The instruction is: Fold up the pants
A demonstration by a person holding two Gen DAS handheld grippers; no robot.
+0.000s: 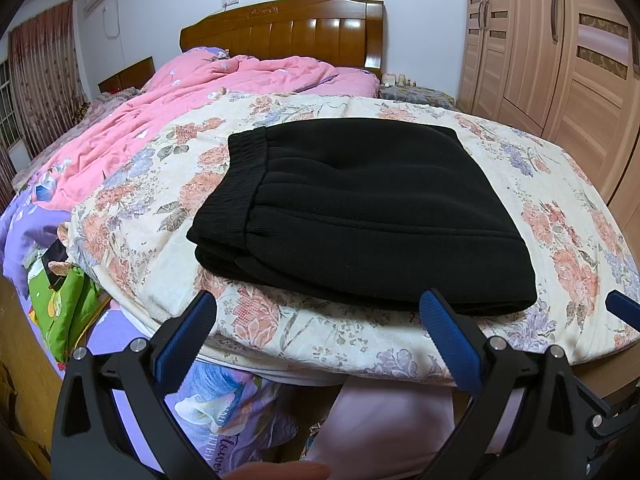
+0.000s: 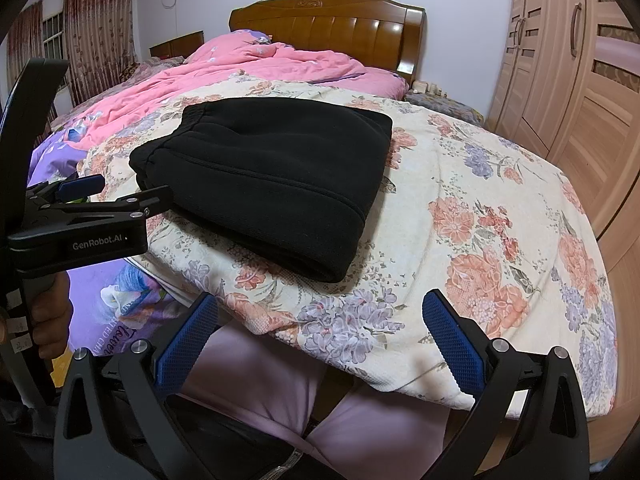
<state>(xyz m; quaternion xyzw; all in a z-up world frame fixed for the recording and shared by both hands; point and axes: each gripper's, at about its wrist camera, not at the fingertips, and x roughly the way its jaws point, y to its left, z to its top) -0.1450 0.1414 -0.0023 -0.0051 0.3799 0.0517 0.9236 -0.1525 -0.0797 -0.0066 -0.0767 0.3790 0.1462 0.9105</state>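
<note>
Matt black fleecy pants [image 1: 360, 208]

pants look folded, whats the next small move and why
Probably just draw both tools back and stop. The pants lie as a compact stack on the floral quilt, and the left tool and right tool are open, holding nothing, near the bed's edge.

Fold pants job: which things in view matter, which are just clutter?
Job:
black pants, folded on the floral quilt
left gripper, open
right gripper, open

Lying about:
pink duvet
wooden headboard
wardrobe
green bag
</note>
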